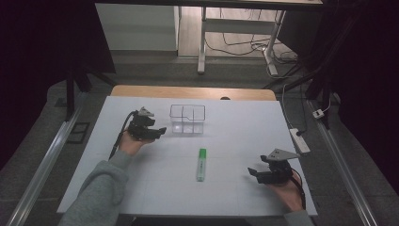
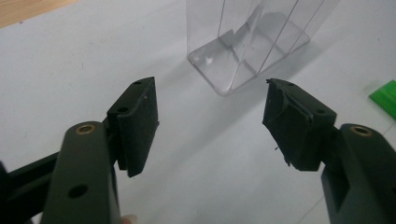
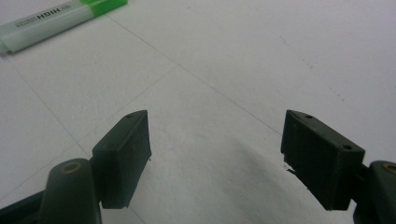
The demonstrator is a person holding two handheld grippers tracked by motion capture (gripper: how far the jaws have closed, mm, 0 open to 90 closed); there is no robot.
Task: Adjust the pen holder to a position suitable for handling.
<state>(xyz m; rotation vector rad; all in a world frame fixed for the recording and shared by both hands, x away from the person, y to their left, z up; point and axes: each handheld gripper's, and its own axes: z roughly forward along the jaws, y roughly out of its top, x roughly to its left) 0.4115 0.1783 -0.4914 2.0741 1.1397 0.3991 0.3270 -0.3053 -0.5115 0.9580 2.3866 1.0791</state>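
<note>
A green highlighter [image 1: 201, 164] lies on the white table [image 1: 235, 127], near the middle, pointing front to back. Behind it stands a clear plastic box [image 1: 187, 118] with dividers inside. My left gripper [image 1: 160, 130] is open, held just left of the box with nothing between its jaws. In the left gripper view the clear box [image 2: 252, 39] stands just ahead of the open gripper [image 2: 210, 100], and the highlighter's green cap [image 2: 385, 97] peeks in at the right. My right gripper [image 1: 252, 172] is open at the front right; the highlighter [image 3: 56, 21] lies to its upper left.
A power strip [image 1: 299, 140] lies by the table's right edge. A wooden strip [image 1: 193, 92] runs along the far edge. Beyond the table stand desk legs [image 1: 201, 52] and cables on the floor.
</note>
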